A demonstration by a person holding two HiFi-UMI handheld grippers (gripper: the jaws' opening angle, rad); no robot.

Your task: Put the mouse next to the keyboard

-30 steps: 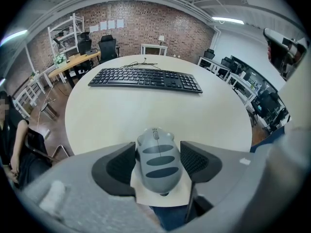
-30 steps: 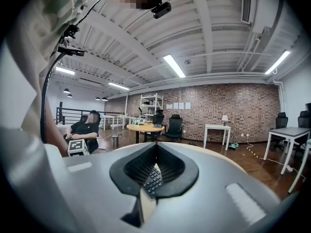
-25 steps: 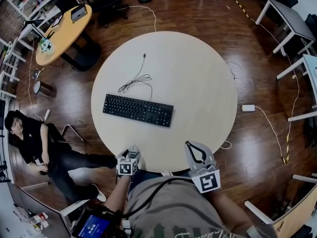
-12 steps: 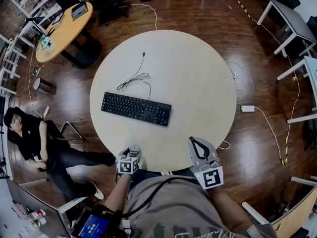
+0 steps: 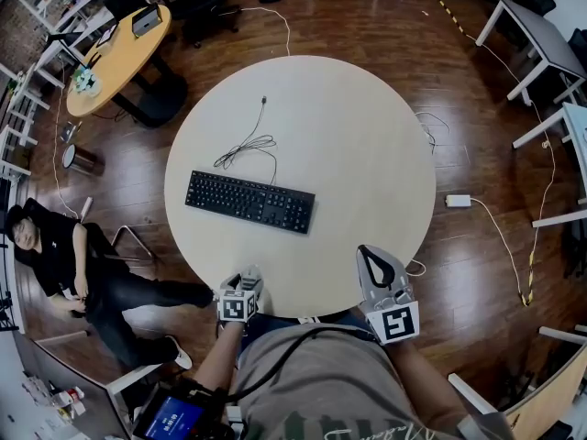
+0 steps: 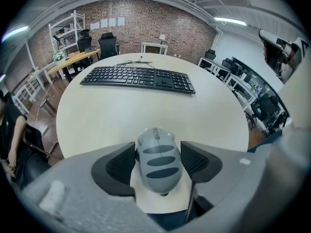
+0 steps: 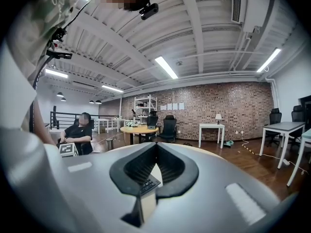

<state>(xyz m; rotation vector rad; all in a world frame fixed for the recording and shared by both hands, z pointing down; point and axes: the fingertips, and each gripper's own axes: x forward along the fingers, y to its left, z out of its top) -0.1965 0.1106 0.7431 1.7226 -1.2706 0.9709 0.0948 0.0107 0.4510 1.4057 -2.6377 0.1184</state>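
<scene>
A grey mouse (image 6: 159,159) with dark oval stripes sits between the jaws of my left gripper (image 6: 159,163), which is shut on it at the near edge of the round white table (image 5: 367,154). In the head view the left gripper (image 5: 244,287) hangs at that table edge, left of my body. A black keyboard (image 5: 249,201) lies left of the table's centre, its cable (image 5: 249,145) coiled behind it; the left gripper view shows the keyboard (image 6: 138,77) ahead. My right gripper (image 5: 374,266) is shut and holds nothing, at the table's near right edge.
A person (image 5: 55,255) in black sits on the floor at the left. A round wooden table (image 5: 117,58) stands at the far left, white desks (image 5: 537,35) at the right. Cables (image 5: 500,236) trail over the wooden floor around the table.
My right gripper has drifted a little right and nearer to me. The left gripper with the mouse has stayed put. The view has shifted slightly.
</scene>
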